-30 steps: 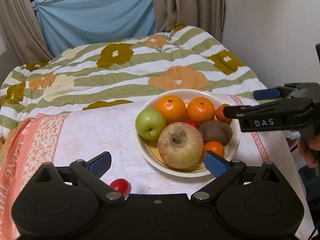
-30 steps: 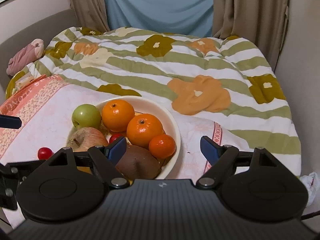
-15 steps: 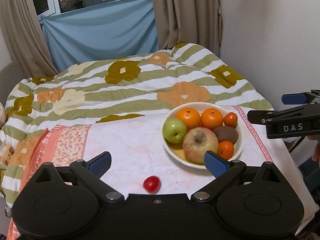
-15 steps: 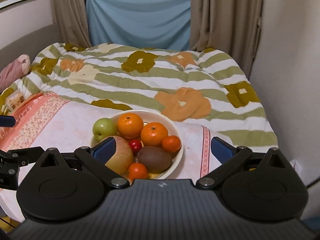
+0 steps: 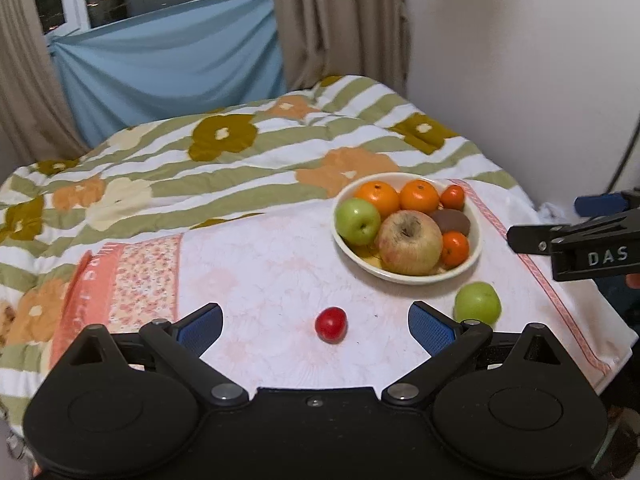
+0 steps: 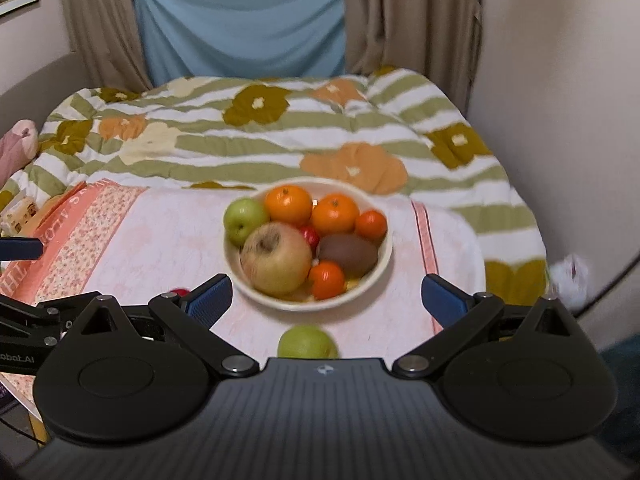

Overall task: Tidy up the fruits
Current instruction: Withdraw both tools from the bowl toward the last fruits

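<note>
A cream bowl (image 5: 476,256) on the pink cloth holds a green apple (image 5: 357,221), a large yellow-red apple (image 5: 410,242), two oranges (image 5: 378,197), small tangerines and a kiwi (image 5: 451,221). The bowl also shows in the right wrist view (image 6: 384,252). A loose green apple (image 5: 477,303) lies on the cloth in front of the bowl, seen too in the right wrist view (image 6: 307,343). A small red fruit (image 5: 331,325) lies loose to its left. My left gripper (image 5: 316,322) is open and empty above the red fruit. My right gripper (image 6: 326,294) is open and empty, near the bowl.
The table cloth (image 5: 260,272) lies over a table beside a bed with a flowered striped quilt (image 5: 240,160). A white wall (image 5: 520,60) is on the right. Curtains and a blue sheet (image 5: 168,68) hang behind. The table's right edge (image 5: 616,344) is near the loose apple.
Both grippers have pulled back and up from the bowl, which looks smaller now. A second green apple on the cloth has come into view. The right gripper opened wider.
</note>
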Tool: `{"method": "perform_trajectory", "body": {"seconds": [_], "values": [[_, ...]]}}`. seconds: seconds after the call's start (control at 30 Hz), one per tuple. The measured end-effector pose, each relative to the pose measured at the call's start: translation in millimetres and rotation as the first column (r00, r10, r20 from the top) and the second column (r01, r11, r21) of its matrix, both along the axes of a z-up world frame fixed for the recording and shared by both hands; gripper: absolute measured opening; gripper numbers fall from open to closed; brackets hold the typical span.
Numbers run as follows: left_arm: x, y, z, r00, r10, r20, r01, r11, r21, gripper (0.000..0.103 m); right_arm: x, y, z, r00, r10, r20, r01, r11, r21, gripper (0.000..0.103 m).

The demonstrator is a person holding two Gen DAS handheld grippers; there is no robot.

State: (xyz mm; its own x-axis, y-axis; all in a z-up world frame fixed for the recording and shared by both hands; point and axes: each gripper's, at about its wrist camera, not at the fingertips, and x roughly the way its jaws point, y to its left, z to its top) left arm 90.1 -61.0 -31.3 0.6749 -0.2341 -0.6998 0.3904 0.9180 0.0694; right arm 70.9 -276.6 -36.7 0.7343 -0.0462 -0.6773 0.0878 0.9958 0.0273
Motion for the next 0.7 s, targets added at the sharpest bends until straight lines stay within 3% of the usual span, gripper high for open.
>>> {"method": "perform_trajectory", "body": {"seconds": [0.27, 0.57, 0.7], "values": [[14.4, 17.1, -25.2, 0.997, -0.081, 0.015, 0.081, 0.997, 0.012, 0.101, -11.3, 21.6, -41.0, 0.990, -0.118, -0.084, 0.115, 0.993, -0.034, 0.103], [40.8, 15.4, -65.3, 0.985, -0.171, -0.001, 0.171, 0.984, 0.050, 0.100, -11.0, 26.3, -77.6, 0.978, -0.195, -0.081, 0.194, 0.981, -0.022, 0.103], [51.0, 6.7, -82.2, 0.969, -0.247, -0.014, 0.248, 0.967, 0.067, 0.092, -9.0, 27.9, -87.5, 0.974, -0.220, -0.063, 0.218, 0.975, -0.029, 0.103]]}}
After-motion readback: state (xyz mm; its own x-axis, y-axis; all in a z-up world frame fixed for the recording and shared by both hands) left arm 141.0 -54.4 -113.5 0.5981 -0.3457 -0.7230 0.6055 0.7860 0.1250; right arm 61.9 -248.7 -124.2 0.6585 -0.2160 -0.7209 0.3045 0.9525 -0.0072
